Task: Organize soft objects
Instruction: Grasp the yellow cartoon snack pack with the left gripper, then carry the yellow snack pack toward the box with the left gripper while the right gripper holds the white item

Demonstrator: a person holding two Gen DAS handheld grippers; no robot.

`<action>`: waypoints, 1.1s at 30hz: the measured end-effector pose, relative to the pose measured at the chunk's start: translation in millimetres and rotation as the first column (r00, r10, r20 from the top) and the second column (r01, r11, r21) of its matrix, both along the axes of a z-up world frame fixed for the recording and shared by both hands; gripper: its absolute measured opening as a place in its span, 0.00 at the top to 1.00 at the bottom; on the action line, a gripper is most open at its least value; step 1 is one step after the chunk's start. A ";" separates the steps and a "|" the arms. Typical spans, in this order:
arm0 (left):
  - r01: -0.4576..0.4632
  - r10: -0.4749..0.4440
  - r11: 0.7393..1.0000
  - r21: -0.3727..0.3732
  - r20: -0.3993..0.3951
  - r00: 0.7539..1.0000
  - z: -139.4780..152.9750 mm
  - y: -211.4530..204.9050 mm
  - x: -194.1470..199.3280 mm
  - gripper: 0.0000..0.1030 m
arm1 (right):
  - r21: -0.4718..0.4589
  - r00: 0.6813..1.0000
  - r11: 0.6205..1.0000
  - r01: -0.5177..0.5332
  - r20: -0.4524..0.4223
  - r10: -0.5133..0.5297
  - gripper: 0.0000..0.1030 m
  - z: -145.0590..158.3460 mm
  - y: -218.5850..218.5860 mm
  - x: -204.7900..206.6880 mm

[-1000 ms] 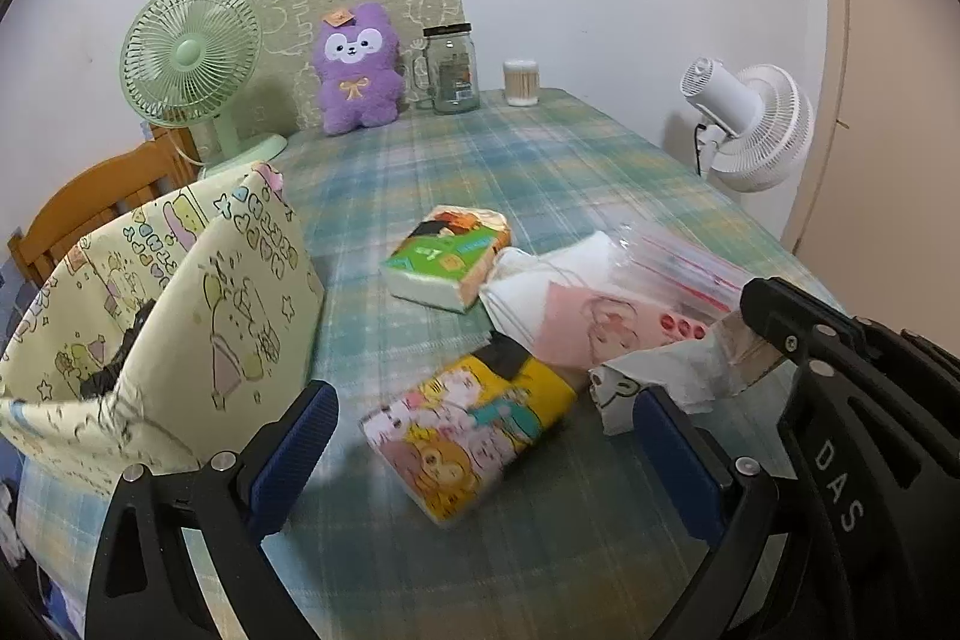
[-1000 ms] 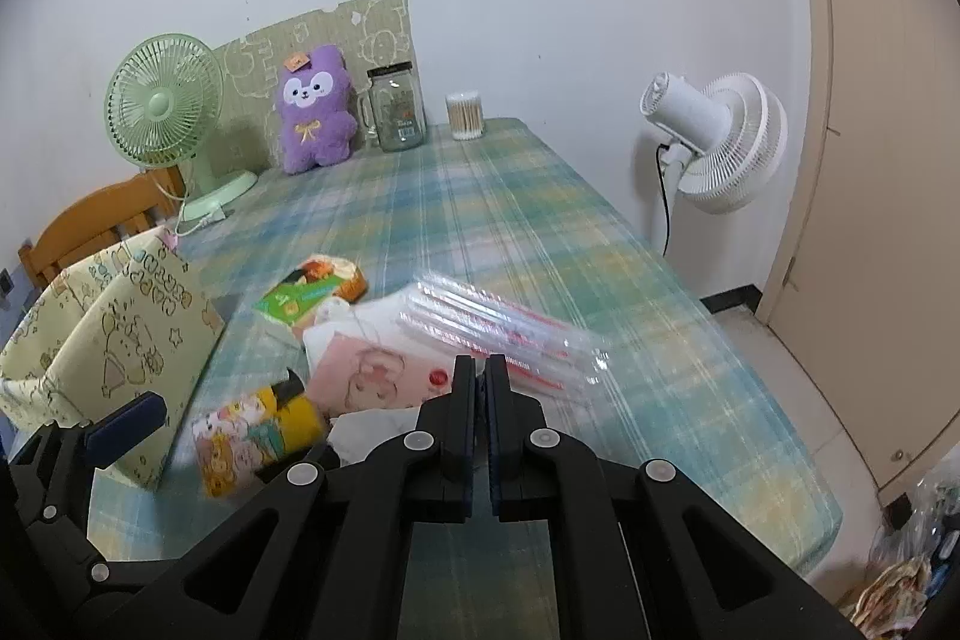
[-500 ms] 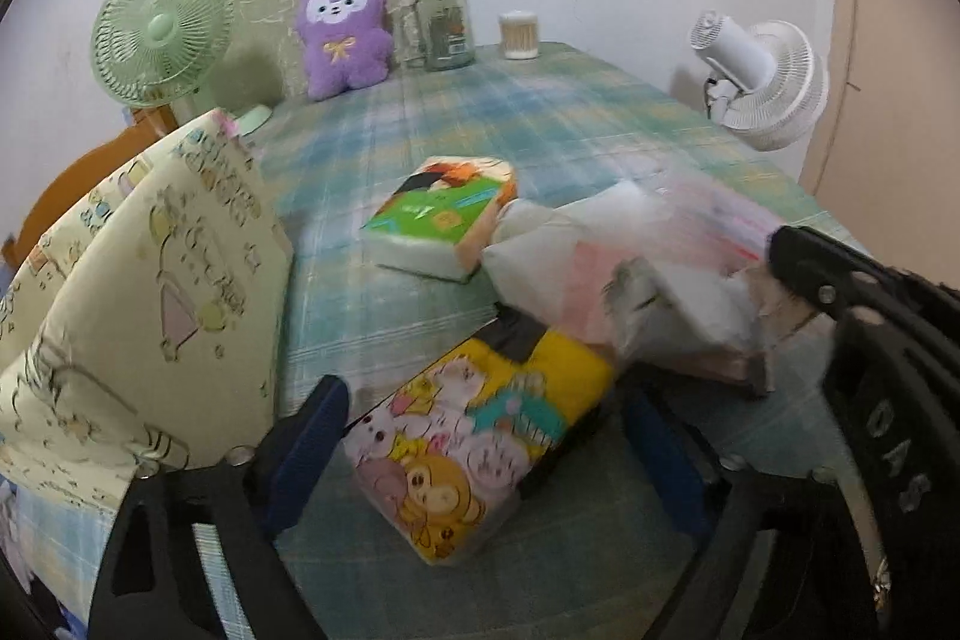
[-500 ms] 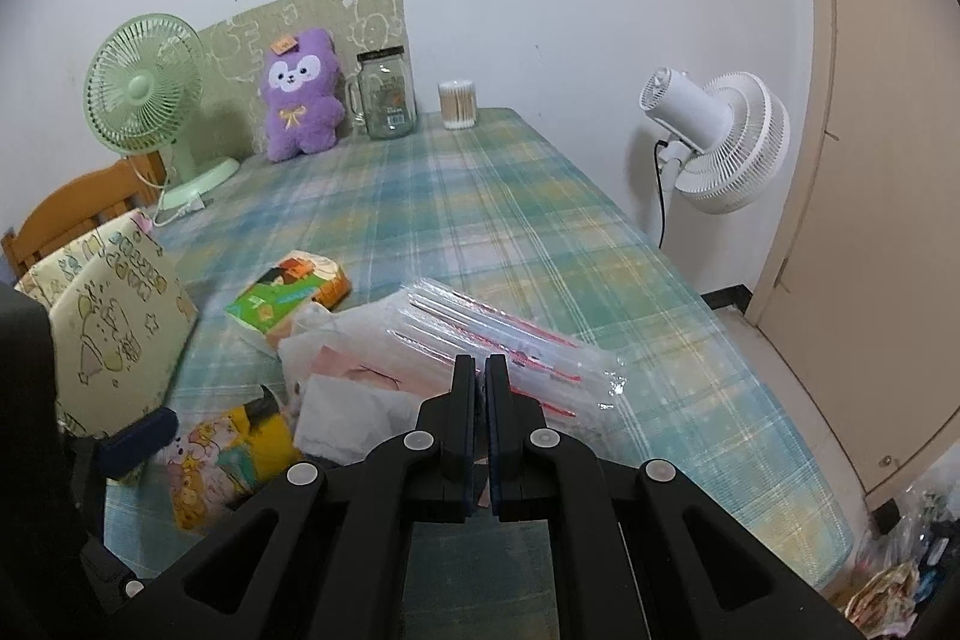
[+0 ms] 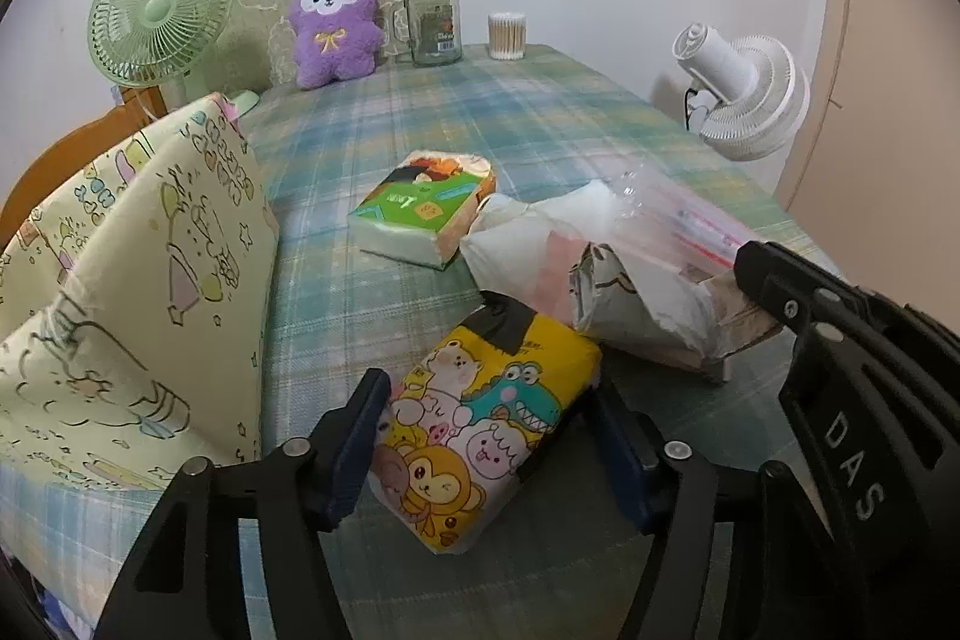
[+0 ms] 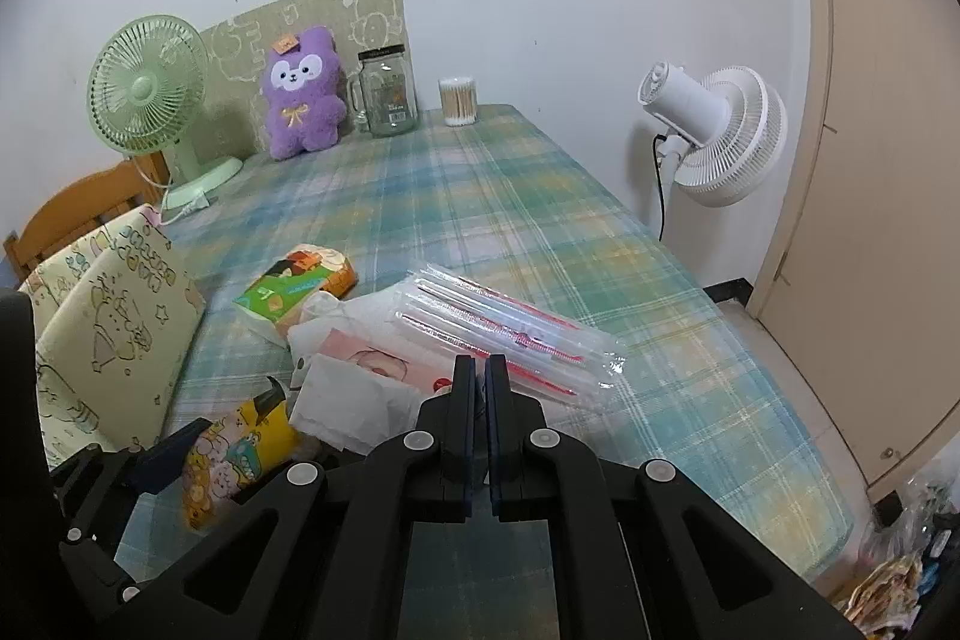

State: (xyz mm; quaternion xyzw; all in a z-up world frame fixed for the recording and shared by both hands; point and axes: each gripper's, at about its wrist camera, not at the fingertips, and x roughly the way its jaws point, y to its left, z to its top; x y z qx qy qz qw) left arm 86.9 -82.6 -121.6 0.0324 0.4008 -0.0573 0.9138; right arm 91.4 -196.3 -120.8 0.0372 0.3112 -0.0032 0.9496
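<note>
A yellow cartoon tissue pack [image 5: 480, 418] lies on the plaid table between the fingers of my left gripper [image 5: 489, 430], which is open around it; whether the pads touch it I cannot tell. It also shows in the right wrist view [image 6: 237, 454]. A green and orange tissue pack [image 5: 426, 208] lies further back. My right gripper [image 6: 479, 388] is shut on the edge of a white and pink bag [image 6: 384, 376] with a clear zip-bag pack [image 6: 510, 334] on it. A yellow patterned fabric bag [image 5: 132, 280] stands at the left.
A purple plush bear [image 5: 333, 28], a glass jar [image 5: 432, 19] and a cotton swab tub [image 5: 507, 35] stand at the far edge. A green fan [image 5: 159, 10] is at back left, a white fan [image 5: 744, 100] off the right side. A wooden chair [image 6: 78, 214] is at left.
My left gripper has come down and forward, so the yellow tissue pack now lies between its fingers. My right gripper stays shut and the white and pink bag's edge has lifted a little.
</note>
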 end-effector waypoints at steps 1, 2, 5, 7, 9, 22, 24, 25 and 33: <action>0.002 -0.002 1.000 -0.005 0.002 1.000 1.9 -0.9 -0.7 0.39 | 0.002 1.000 1.000 0.000 0.005 0.000 0.94 1.5 0.0 -1.5; 0.005 -0.005 1.000 -0.008 0.005 1.000 4.2 -2.0 -2.4 0.41 | 0.004 1.000 1.000 -0.002 0.009 0.002 0.94 3.3 -0.1 -2.7; 0.012 -0.012 1.000 -0.006 0.016 1.000 8.5 -4.8 -4.6 0.42 | 0.011 1.000 1.000 -0.001 0.027 0.001 0.94 8.4 -1.3 -6.2; 0.017 -0.017 1.000 -0.001 0.016 1.000 8.9 -5.8 -6.4 0.43 | 0.018 0.999 1.000 0.002 0.035 -0.002 0.94 11.2 -3.3 -8.6; 0.024 -0.024 1.000 -0.006 0.010 1.000 9.1 -5.8 -8.4 0.44 | 0.022 0.999 1.000 0.001 0.041 -0.002 0.94 13.3 -3.9 -10.4; 0.017 -0.016 1.000 -0.013 0.073 0.997 46.7 -4.5 -17.1 0.45 | 0.033 0.996 0.999 -0.004 0.084 0.001 0.94 41.7 -2.1 -19.7; 0.019 -0.017 1.000 -0.017 0.087 0.996 55.7 -4.9 -17.6 0.45 | 0.034 0.995 0.999 -0.003 0.099 0.000 0.94 49.6 -2.6 -21.5; 0.019 -0.017 1.000 -0.018 0.093 0.995 58.9 -4.8 -17.4 0.45 | 0.035 0.994 0.999 -0.002 0.107 -0.002 0.94 53.6 -3.1 -22.4; 0.016 -0.011 0.999 -0.034 0.128 0.992 83.3 -1.2 -17.8 0.45 | 0.032 0.988 0.999 -0.007 0.154 0.002 0.94 81.0 -1.4 -26.9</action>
